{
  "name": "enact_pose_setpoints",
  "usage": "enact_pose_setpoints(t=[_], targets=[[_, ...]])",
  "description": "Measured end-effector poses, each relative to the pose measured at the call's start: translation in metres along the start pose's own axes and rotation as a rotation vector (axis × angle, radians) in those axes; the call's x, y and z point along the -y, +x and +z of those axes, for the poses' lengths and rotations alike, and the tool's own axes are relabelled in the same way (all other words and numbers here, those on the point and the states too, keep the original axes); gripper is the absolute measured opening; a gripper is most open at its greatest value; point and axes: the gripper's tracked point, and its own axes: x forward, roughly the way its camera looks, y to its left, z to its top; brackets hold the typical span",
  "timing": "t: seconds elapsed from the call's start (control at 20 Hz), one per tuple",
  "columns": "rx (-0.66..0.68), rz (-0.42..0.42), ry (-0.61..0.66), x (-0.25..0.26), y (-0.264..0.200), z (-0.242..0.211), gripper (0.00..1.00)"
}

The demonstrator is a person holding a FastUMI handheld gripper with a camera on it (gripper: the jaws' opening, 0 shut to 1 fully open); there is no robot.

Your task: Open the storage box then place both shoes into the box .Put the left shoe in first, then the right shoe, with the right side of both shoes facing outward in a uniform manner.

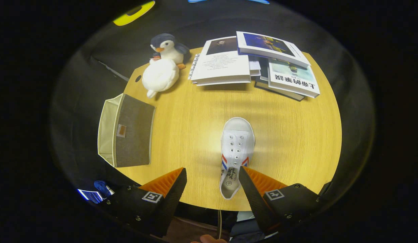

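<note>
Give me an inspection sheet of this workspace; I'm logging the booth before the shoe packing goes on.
Surface: round wooden table, bare in the middle.
Job's things: one white shoe between the fingers, near the table's front edge, toe pointing away; fabric box off to the left at the table's edge, whether it holds anything cannot be told.
Clutter: penguin plush and white plush beyond the box; pile of books at the far side.
Grippers: gripper open, fingers spread, one beside the shoe's heel, not pressing on it.
Cables: nothing seen.
Surroundings: black cloth wall around the table.
</note>
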Motion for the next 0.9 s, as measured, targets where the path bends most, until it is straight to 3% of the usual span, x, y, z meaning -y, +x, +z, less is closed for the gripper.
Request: enact_pose_setpoints(t=[0.9], targets=[[-0.131, -0.09, 0.029, 0.071, 0.068, -0.049, 0.95]])
